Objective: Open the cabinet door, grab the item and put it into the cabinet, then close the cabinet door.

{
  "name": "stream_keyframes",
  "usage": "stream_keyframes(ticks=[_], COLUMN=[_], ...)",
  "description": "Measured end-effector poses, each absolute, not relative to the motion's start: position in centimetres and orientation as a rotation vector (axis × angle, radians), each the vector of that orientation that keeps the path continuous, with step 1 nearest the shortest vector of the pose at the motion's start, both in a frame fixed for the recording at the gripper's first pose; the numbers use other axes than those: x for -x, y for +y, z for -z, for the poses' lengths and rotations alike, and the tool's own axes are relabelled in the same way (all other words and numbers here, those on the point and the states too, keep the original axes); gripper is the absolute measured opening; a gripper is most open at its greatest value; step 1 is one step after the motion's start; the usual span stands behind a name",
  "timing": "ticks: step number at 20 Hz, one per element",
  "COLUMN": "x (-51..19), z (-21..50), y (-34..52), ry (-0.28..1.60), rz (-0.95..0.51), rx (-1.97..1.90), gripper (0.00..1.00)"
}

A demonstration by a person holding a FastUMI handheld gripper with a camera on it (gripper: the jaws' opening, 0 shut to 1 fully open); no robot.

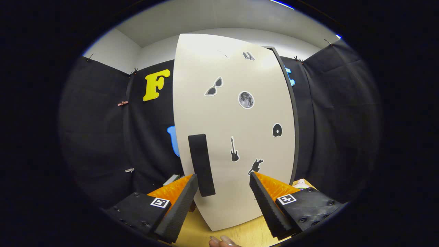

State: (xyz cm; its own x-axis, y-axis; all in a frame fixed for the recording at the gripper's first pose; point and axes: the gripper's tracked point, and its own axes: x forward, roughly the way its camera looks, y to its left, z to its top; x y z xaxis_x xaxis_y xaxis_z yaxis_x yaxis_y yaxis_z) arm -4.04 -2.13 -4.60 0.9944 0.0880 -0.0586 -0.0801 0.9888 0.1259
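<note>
Just ahead of spread jaws, cabinet door (pixel 236 137) — handle (pixel 201 164) nearest left finger (pixel 178 206)

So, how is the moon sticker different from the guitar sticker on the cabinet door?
The moon sticker is round and grey; the guitar sticker is thin, upright and black. The moon sticker sits higher on the cabinet door; the guitar sticker sits lower, nearer the open tongs. Both lie flat, right of the black handle.

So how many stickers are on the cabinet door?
6 on the cabinet door: top sticker, sunglasses, moon, disc, guitar, figure above the open fingers. The handle may hide more.
</note>
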Motion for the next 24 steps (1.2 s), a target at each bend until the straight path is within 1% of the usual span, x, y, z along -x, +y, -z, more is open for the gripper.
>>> stream_keyframes(ticks=[9, 24], x=[4.4, 4.6], z=[5.0, 4.3], y=[-3.9, -4.2], ry=[0.078, 0.045], rz=[-0.046, -0.039], rx=[-0.099, -0.1], gripper=[0.98, 0.98])
